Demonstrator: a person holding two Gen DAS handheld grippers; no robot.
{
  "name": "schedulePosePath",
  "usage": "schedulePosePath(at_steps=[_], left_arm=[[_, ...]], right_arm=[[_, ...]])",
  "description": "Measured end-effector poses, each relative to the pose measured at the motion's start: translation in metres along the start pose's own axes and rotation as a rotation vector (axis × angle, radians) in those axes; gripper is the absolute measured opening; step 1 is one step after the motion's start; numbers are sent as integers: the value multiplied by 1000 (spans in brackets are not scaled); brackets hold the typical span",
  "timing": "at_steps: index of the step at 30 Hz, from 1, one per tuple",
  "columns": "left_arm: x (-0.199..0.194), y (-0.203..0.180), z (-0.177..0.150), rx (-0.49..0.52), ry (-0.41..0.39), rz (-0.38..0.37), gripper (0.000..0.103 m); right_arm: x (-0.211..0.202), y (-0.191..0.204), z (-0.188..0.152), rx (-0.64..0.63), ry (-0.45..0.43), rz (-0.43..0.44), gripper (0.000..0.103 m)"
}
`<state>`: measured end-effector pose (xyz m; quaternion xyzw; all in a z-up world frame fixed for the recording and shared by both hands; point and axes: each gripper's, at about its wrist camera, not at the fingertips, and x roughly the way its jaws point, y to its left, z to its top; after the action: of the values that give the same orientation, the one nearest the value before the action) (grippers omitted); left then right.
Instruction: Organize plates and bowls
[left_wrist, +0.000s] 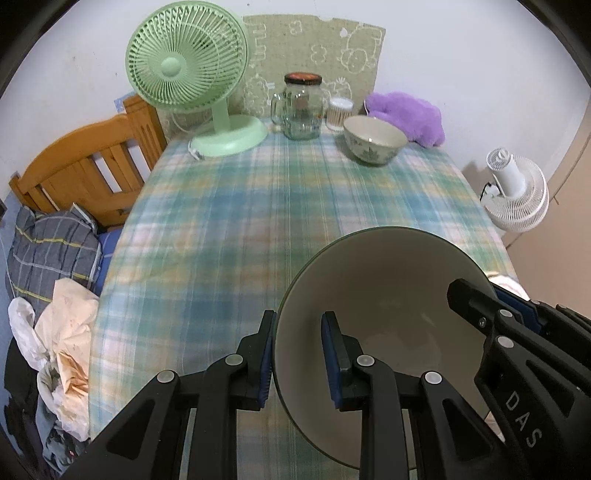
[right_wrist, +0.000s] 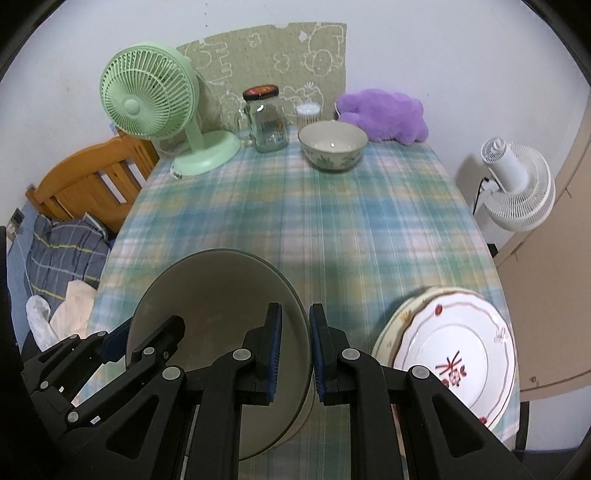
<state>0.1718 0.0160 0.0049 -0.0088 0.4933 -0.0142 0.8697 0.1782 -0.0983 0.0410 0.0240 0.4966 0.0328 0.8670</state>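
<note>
A large plain grey bowl (left_wrist: 384, 288) is near the table's front edge; it also shows in the right wrist view (right_wrist: 218, 295). My left gripper (left_wrist: 298, 354) straddles its left rim, one finger outside and one inside. My right gripper (right_wrist: 295, 350) straddles its right rim the same way. A patterned bowl (left_wrist: 373, 139) stands at the back of the table, also in the right wrist view (right_wrist: 332, 144). A stack of flowered plates (right_wrist: 454, 354) lies at the front right.
A green fan (left_wrist: 188, 62), a glass jar (left_wrist: 302, 107), a cotton swab tub (left_wrist: 339, 113) and a purple plush (left_wrist: 406, 114) line the back edge. A white fan (right_wrist: 517, 184) stands right of the table. A wooden bed frame (left_wrist: 88, 166) and bedding lie left.
</note>
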Motion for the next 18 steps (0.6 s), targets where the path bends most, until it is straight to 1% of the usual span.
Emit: schedulePosePath(at_steps=[7, 11, 18], left_arm=[[9, 3, -13, 4, 35, -3, 22], [14, 4, -18, 13, 45, 3, 22], [26, 6, -28, 17, 85, 9, 22]], right_arm=[[10, 1, -15, 11, 46, -3, 18], [14, 3, -20, 9, 60, -10, 18], [28, 3, -30, 13, 105, -12, 18]])
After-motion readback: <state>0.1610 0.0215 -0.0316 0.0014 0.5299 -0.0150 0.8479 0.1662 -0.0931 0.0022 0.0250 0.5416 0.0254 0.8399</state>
